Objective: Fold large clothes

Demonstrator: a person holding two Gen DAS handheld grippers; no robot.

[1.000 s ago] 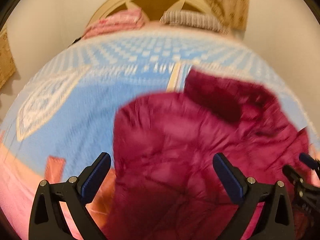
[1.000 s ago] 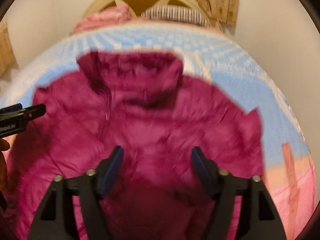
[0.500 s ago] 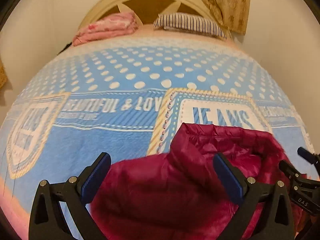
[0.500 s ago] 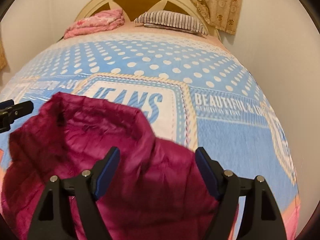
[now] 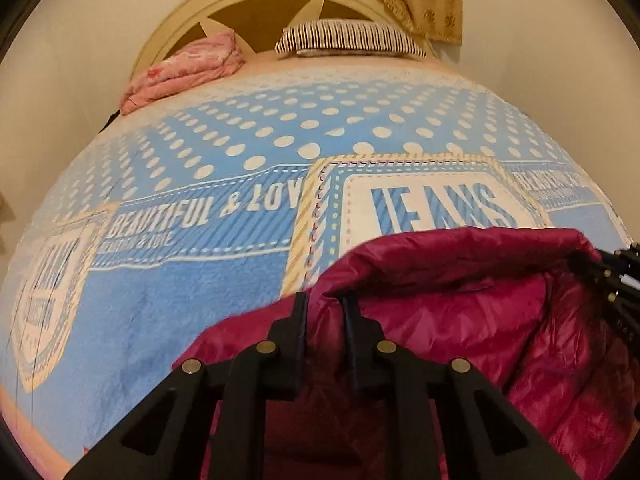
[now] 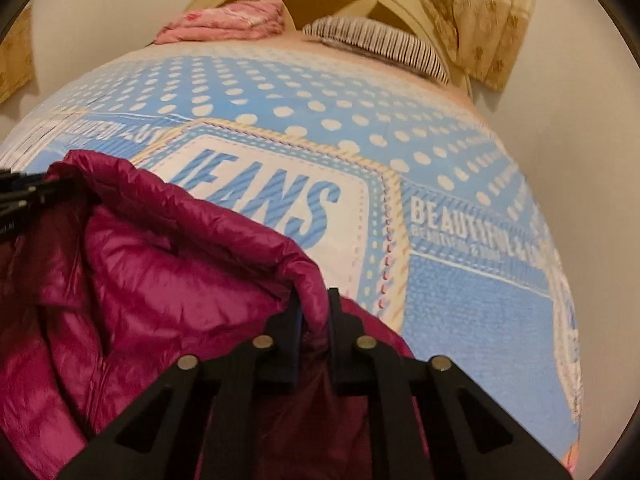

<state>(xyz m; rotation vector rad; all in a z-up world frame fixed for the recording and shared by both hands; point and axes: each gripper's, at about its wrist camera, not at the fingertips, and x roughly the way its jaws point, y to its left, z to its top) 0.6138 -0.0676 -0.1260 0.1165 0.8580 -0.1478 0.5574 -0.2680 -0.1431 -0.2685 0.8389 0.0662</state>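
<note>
A magenta puffer jacket [image 5: 480,312] lies bunched on the near part of the bed; it also shows in the right wrist view [image 6: 140,280]. My left gripper [image 5: 325,312] is shut on the jacket's upper edge at its left side. My right gripper [image 6: 314,312] is shut on the same raised edge at its right side. The edge between them stands up as a ridge. The right gripper's tip shows at the right edge of the left wrist view [image 5: 616,276], and the left gripper's tip at the left edge of the right wrist view [image 6: 24,192].
The bed has a blue dotted blanket [image 5: 200,208] printed "JEANS". A folded pink quilt [image 5: 188,68] and a striped pillow [image 5: 352,36] lie by the cream headboard [image 5: 256,4]. White walls flank the bed; a patterned curtain [image 6: 480,12] hangs at the back right.
Both grippers were open above the jacket and have closed on its upper edge. The views have dropped lower toward the bed, and the jacket's edge is pulled up between them.
</note>
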